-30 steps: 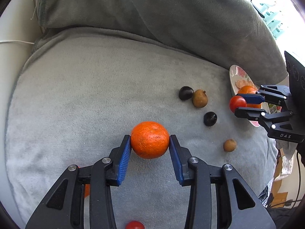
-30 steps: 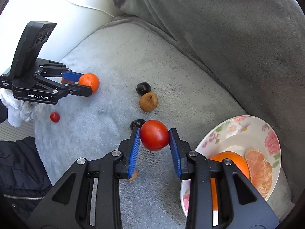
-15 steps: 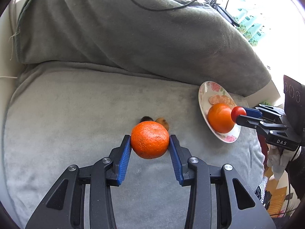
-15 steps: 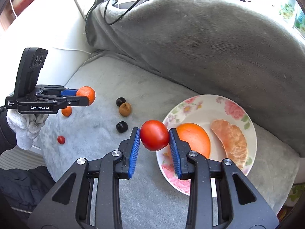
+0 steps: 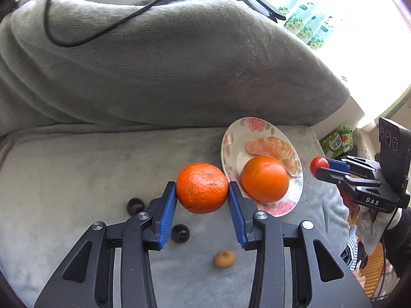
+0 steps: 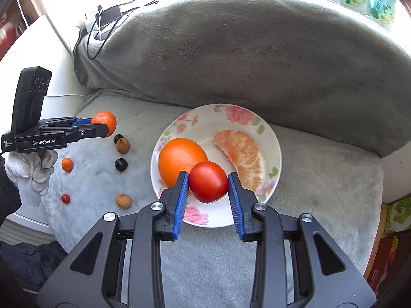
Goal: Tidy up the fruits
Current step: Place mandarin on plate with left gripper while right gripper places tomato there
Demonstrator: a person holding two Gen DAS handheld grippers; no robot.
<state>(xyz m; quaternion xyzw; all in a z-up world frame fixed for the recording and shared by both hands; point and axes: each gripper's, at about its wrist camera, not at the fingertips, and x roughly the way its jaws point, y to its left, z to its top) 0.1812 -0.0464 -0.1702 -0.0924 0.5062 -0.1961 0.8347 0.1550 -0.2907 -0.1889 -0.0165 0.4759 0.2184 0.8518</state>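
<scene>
My left gripper (image 5: 202, 189) is shut on a mandarin (image 5: 202, 187), held above the grey cushion just left of the flowered plate (image 5: 232, 138). On that plate lie an orange (image 5: 264, 179) and a peeled mandarin half (image 5: 274, 148). My right gripper (image 6: 208, 182) is shut on a red tomato (image 6: 208, 181), hanging over the plate (image 6: 269, 138) in front of the orange (image 6: 179, 157) and peeled half (image 6: 241, 152). In the right wrist view the left gripper (image 6: 109, 126) with its mandarin (image 6: 104, 122) is at the far left.
Loose on the cushion (image 6: 321, 174) lie two dark round fruits (image 6: 121, 164), two brown longans (image 6: 122, 145), a small orange fruit (image 6: 67, 164) and a small red one (image 6: 65, 198). A thick grey back cushion (image 5: 167, 64) rises behind, with cables (image 5: 102, 30) over it. A white-gloved hand (image 6: 33, 172) holds the left gripper.
Both grippers have risen and moved right toward the plate, each still holding its fruit. The tomato now hangs over the plate; the mandarin has come up beside the plate's left rim.
</scene>
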